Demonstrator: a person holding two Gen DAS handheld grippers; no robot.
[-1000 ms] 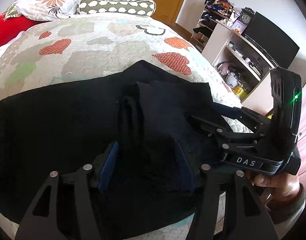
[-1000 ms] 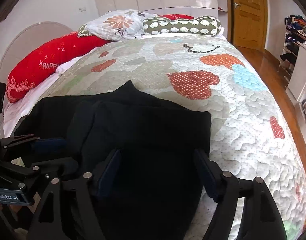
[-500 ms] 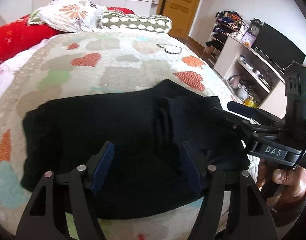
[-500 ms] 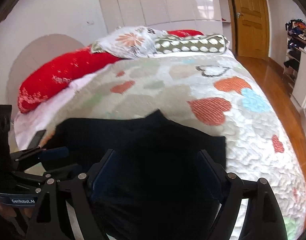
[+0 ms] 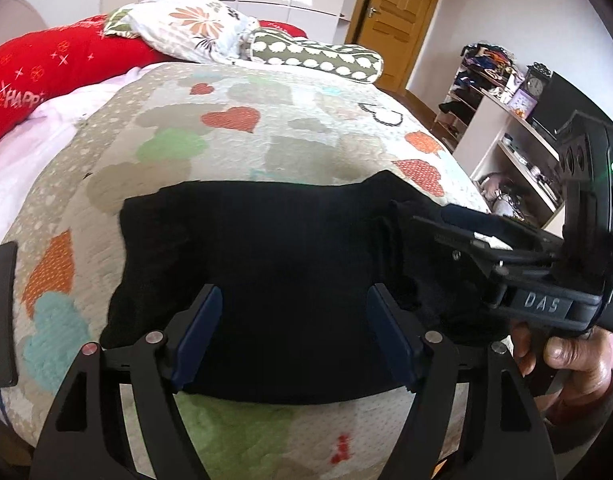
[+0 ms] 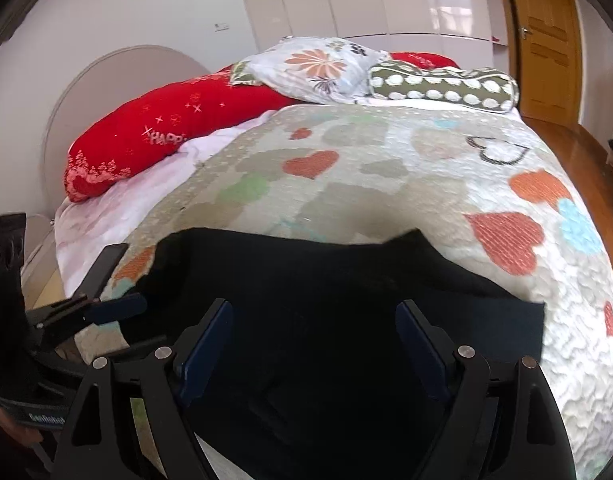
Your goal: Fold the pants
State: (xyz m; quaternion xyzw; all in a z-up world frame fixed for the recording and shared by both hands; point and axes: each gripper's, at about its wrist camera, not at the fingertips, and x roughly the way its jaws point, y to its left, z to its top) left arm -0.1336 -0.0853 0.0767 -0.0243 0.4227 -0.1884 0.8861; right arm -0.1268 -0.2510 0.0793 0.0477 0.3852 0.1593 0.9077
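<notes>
A: How far had we got?

B: Judging by the layers, we had the black pants (image 5: 274, 264) folded into a compact slab on the quilted bed (image 5: 266, 140); perhaps one fold or a smoothing was left.

A: And our grippers?

B: Our left hand-held gripper (image 5: 294, 334) was opening over the cloth, gripping nothing. Our right hand-held gripper (image 6: 314, 344) stood wide, empty too.

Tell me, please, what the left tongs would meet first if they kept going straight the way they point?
Most likely the black pants lying on the quilt. The left tongs, opening with nothing between them, point down at the cloth; the gap is hard to judge.
</notes>
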